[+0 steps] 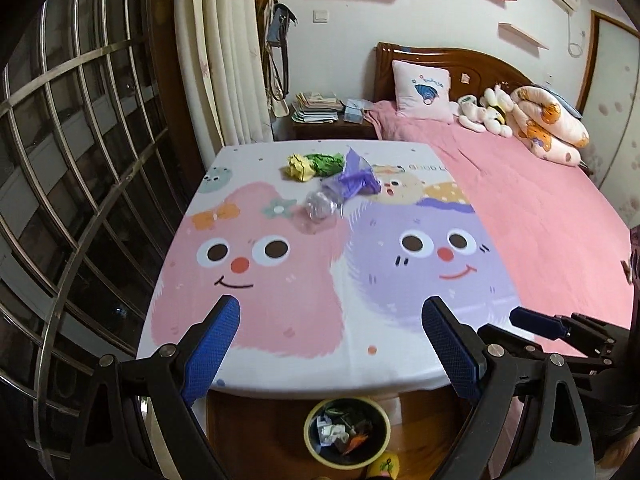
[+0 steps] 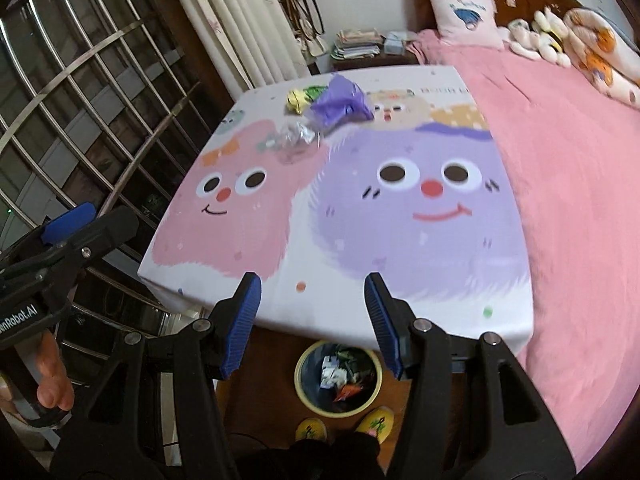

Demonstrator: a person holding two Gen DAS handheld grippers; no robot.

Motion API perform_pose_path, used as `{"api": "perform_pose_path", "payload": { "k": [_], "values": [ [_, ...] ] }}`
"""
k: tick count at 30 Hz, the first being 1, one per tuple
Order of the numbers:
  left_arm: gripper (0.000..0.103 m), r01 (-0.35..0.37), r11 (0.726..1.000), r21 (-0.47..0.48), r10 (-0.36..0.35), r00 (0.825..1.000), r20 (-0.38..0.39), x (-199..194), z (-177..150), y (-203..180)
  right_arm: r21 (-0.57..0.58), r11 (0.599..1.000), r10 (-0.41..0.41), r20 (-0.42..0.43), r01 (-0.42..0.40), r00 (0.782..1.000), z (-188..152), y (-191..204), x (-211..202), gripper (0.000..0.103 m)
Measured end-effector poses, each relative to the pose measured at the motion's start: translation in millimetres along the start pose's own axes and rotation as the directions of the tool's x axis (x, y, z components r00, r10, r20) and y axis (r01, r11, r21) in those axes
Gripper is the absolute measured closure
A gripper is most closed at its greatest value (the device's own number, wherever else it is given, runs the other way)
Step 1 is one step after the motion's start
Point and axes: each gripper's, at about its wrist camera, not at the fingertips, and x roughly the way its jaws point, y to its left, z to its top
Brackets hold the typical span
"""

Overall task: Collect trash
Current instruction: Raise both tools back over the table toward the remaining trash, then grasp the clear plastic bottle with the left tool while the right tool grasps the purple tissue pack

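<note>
Light: you work under even, warm indoor lighting; the bed [image 1: 520, 208] reads bright.
Window: the panes behind the window bars [image 1: 80, 160] are dark.
Shadows: soft, faint under the crumpled trash [image 1: 320, 176].
Blur: your right wrist view is smeared throughout; the left is sharp.
Distortion: strong fisheye bending at the edges, black vignette in your corners.
Glare: sheen on the bars.

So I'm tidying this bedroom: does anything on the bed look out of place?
Yes: litter at the cartoon-print sheet's far end: a crumpled yellow paper ball, green wrapper, purple plastic bag and crushed clear plastic.
</note>
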Motion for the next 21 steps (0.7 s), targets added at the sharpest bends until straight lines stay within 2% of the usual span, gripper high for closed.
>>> {"api": "perform_pose_path", "payload": {
  "k": [7, 12, 18, 21],
  "values": [
    [0.01, -0.051, 0.998, -0.046, 0.05, 0.998, -0.026, 22.0, 27.6, -4.9, -0.023, 0.999, 0.03, 0.02, -0.03, 0.999, 47.2, -18.1, 18.4, 0.052],
    [0.01, -0.078, 0.996, -0.046, 0.075, 0.995, -0.063, 51.8, 44.8, 2.9, -0.01, 0.999, 0.039, 0.031, -0.038, 0.999, 74.7, -23.8, 36.9, 0.052],
    [0.01, -0.039, 0.998, -0.049, 0.034, 0.995, -0.093, 96.6, 72.4, 24.4, 0.01, 1.0, 0.016, 0.029, -0.016, 0.999, 108.4, -19.9, 67.6, 0.052],
    [0.01, -0.002, 1.0, -0.017, 0.001, 0.995, -0.104, 127.0, 93.6, 36.3, 0.037, 0.999, -0.017, 0.035, 0.016, 0.999, 129.1, -15.4, 88.1, 0.052]
  ]
}}
